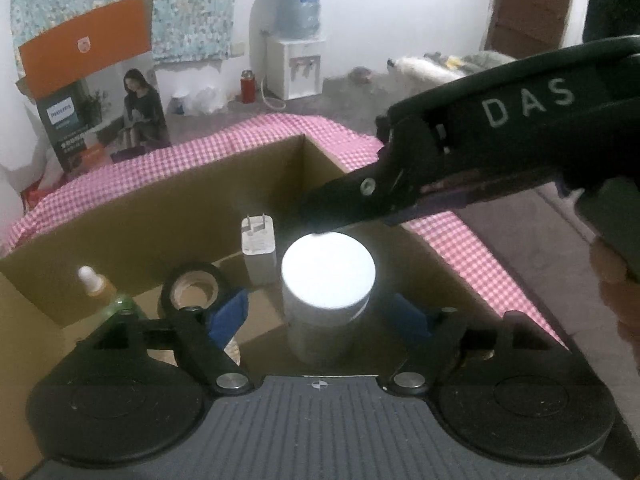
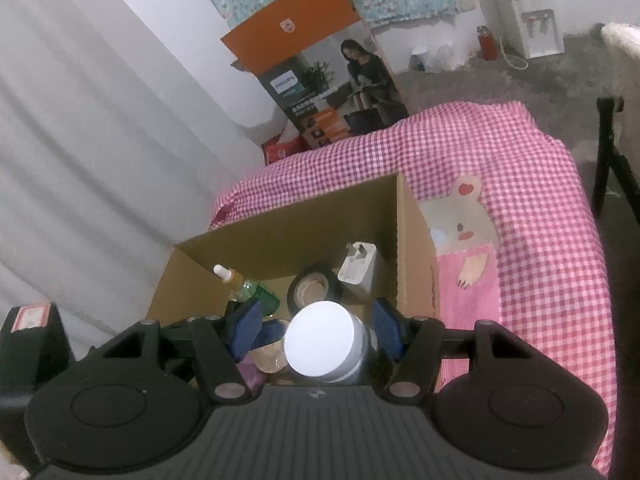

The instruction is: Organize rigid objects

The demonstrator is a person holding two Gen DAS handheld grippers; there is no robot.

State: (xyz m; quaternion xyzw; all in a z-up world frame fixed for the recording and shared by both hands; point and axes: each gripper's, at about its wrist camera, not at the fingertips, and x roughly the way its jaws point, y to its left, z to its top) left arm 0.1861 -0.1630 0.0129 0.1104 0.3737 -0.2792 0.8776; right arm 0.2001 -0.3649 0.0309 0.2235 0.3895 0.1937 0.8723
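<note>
- White wall [image 2: 100, 128] at the back, with a floral blue-green cloth [image 1: 192, 16] hanging on it.
- Grey concrete floor [image 1: 328, 96], rough and dim.
- White water dispenser [image 1: 296, 68] with a blue bottle on top stands against the wall; a red flask [image 1: 247, 86] sits on the floor beside it.
- A Philips carton [image 2: 320, 76] with an orange flap leans near the wall.
- Pink-and-white checked cloth [image 2: 536, 208] covers the table.
- Brown door [image 1: 528, 4] at far right.
</note>
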